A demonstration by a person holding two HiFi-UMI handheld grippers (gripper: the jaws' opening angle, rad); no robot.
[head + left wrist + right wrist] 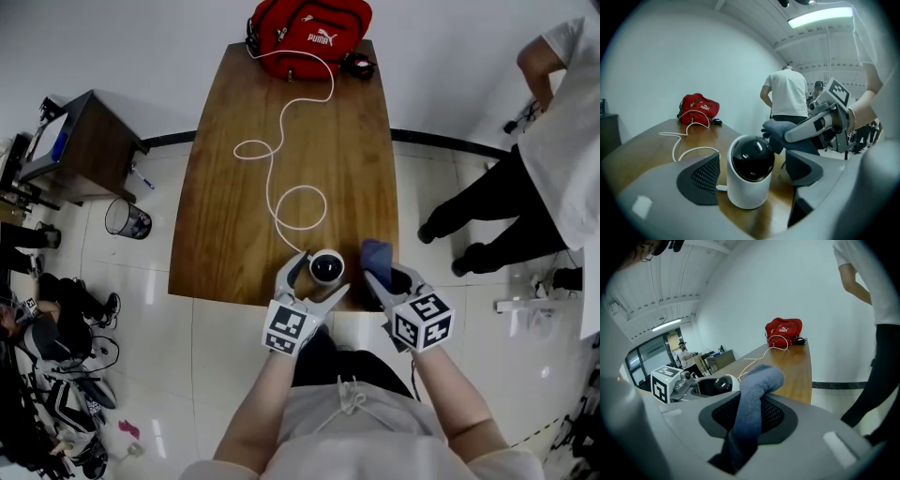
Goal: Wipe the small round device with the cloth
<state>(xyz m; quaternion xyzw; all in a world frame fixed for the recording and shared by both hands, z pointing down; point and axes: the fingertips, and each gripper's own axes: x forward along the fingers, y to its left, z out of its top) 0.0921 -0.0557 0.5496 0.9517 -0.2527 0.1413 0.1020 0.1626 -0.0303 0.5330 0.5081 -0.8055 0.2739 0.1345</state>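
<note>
Small round device is sitting at the table's 6 o'clock edge, bracketed but not gripped

The left gripper is flanking the device with jaws spread wide, pads standing clear of its white body, probably getting ready to steady it; the right gripper is clamping a blue-grey cloth at the device's 3 o'clock, its free end sticking out past the jaws, seemingly so it can rub the dark dome. A white cable is looping from the device toward a red bag at the 12 o'clock end of the wooden table. A person in white is standing at 3 o'clock on the pale tiled floor, a mesh bin sitting at 9 o'clock
</note>
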